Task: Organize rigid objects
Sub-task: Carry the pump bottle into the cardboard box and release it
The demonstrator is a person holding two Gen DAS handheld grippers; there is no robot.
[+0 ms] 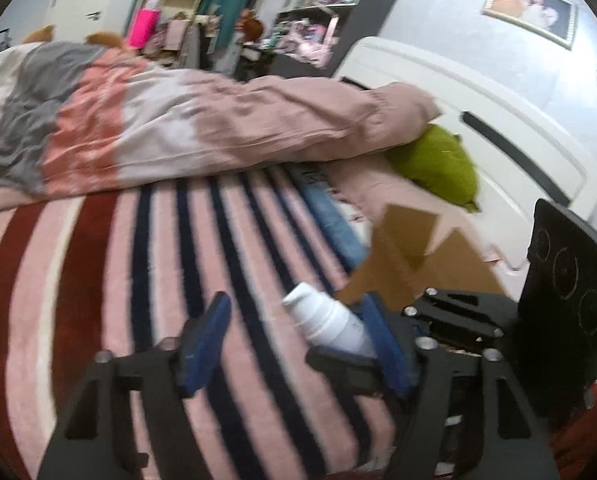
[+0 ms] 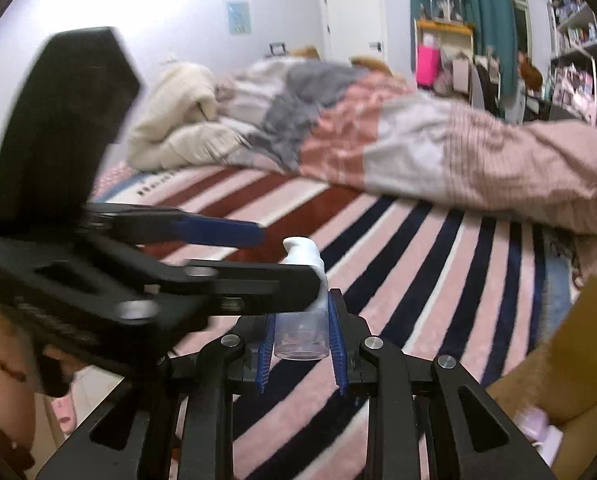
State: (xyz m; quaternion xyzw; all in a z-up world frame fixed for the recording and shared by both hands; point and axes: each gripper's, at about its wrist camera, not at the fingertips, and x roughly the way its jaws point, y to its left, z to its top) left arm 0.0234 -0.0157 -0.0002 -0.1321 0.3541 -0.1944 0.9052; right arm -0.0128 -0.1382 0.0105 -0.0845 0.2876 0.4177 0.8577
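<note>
A white pump bottle [image 1: 330, 322] with a clear base [image 2: 301, 338] is held over the striped bedspread [image 1: 118, 280]. My right gripper [image 2: 301, 340] is shut on the bottle's clear lower body. My left gripper [image 1: 294, 340] is open, its blue pads [image 1: 208, 340] wide apart, and the bottle lies against the inside of its right finger. In the right wrist view the left gripper [image 2: 274, 256] comes in from the left, one finger across the bottle's neck below the pump head [image 2: 300, 250].
A cardboard box [image 1: 422, 264] with raised flaps stands to the right on the bed, also at the right edge of the right wrist view [image 2: 570, 360]. A rumpled pink and grey duvet [image 1: 178, 128] and a green cushion [image 1: 442, 164] lie behind. A white headboard [image 1: 498, 120] is at right.
</note>
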